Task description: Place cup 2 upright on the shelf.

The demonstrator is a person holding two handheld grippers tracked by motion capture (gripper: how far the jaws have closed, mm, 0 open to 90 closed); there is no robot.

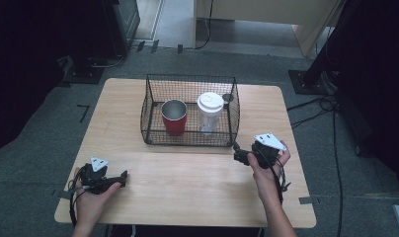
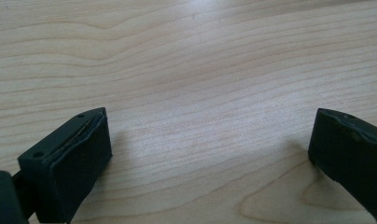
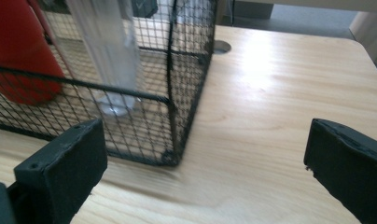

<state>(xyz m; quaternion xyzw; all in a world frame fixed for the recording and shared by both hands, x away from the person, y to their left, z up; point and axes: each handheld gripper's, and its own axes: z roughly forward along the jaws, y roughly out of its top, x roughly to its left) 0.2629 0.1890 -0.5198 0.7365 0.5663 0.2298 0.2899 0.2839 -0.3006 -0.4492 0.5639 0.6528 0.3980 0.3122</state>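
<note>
Risk of snagging the basket [image 1: 190, 111] wall or tipping the lidded cup [image 1: 210, 112] beside the red cup [image 1: 174, 117] inside it, with right gripper [image 1: 237, 151] spread empty at its near right corner, left gripper [image 1: 121, 177] spread empty well short of it.

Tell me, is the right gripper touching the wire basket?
Apart. In the right gripper view, the right gripper is open, with bare table between its jaws and the basket corner.
</note>
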